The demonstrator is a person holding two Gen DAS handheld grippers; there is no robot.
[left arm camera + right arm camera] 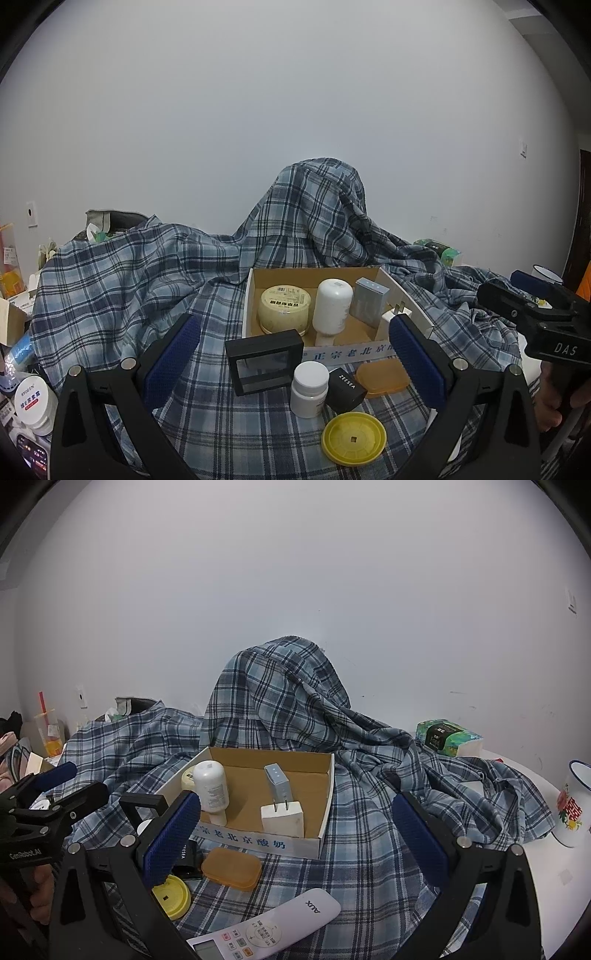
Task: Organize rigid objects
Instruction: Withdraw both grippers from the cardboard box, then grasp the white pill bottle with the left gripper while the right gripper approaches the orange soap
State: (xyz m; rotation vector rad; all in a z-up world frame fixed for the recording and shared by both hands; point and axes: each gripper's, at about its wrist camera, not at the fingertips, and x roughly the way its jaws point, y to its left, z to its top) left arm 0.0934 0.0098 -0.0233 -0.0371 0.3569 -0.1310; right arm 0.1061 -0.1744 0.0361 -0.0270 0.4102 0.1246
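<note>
A cardboard box (255, 295) (327, 805) sits on plaid cloth. It holds a cream jar (284, 308), a white bottle (332, 306) (211, 785), a silver block (369, 304) (277, 784) and a white plug (282, 818). In front lie a black frame box (264, 360), a white pill bottle (309, 387), a black ZEESEA box (346, 389), an orange case (382, 376) (232, 867), a yellow lid (354, 437) (171, 891) and a white remote (269, 926). My left gripper (293, 354) is open and empty above these. My right gripper (295, 834) is open and empty before the box.
The plaid cloth (122, 280) (369, 738) drapes over a tall hump behind the box. A tissue pack (448, 738) and an enamel mug (572, 805) stand at the right. A white tub (35, 402) and clutter lie at the left.
</note>
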